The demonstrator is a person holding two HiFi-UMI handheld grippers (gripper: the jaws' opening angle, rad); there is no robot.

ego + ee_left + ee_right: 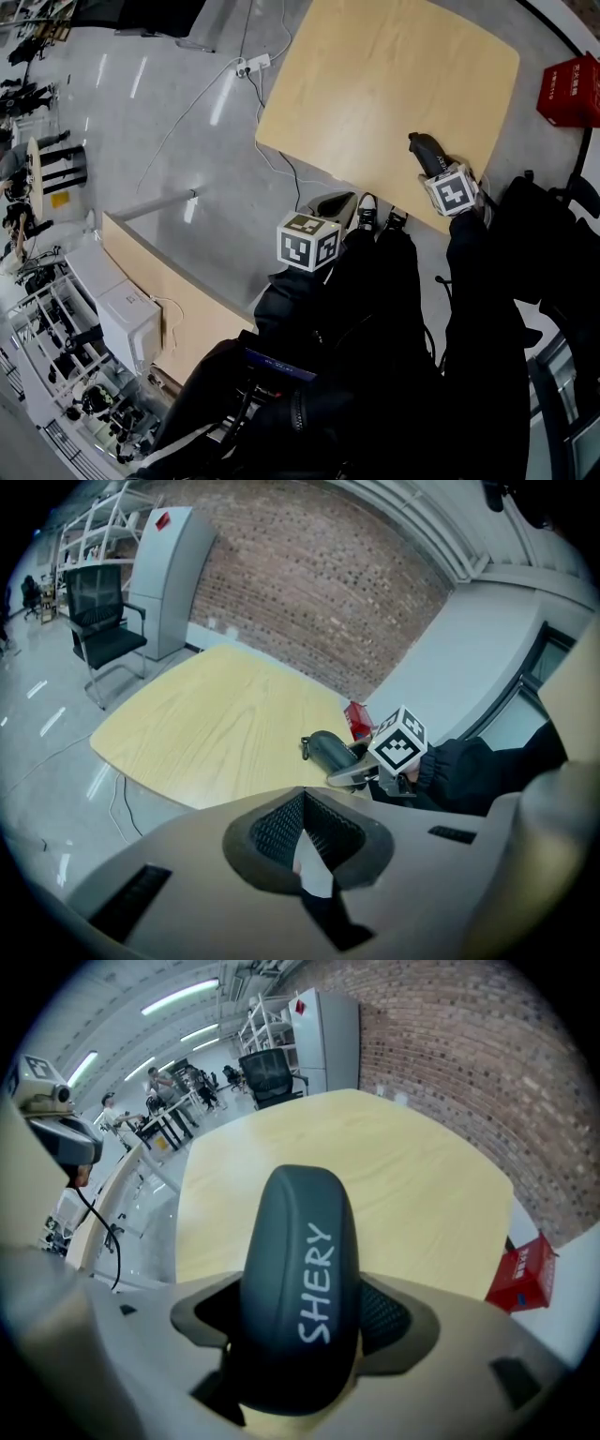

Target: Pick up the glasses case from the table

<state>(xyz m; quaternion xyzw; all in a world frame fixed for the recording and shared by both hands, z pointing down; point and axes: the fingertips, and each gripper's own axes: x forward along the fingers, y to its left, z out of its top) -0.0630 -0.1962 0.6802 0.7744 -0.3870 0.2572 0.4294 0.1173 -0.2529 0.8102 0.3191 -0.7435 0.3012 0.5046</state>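
The glasses case (424,150) is dark grey, with SHERY in white on its lid (300,1279). My right gripper (433,167) is shut on it, one jaw on each long side, over the near right edge of the light wooden table (375,75). Whether the case touches the tabletop I cannot tell. In the left gripper view the case (330,750) sticks out from the right gripper (349,763) toward the table's middle. My left gripper (337,203) hangs off the table's near edge, over the floor, shut with nothing held (305,855).
A red box (570,89) stands on the floor beyond the table's right side. A power strip (253,66) and cables lie on the floor to the left. A second wooden desk (159,272) and a white unit (131,323) are at lower left. A black chair (108,621) stands far off.
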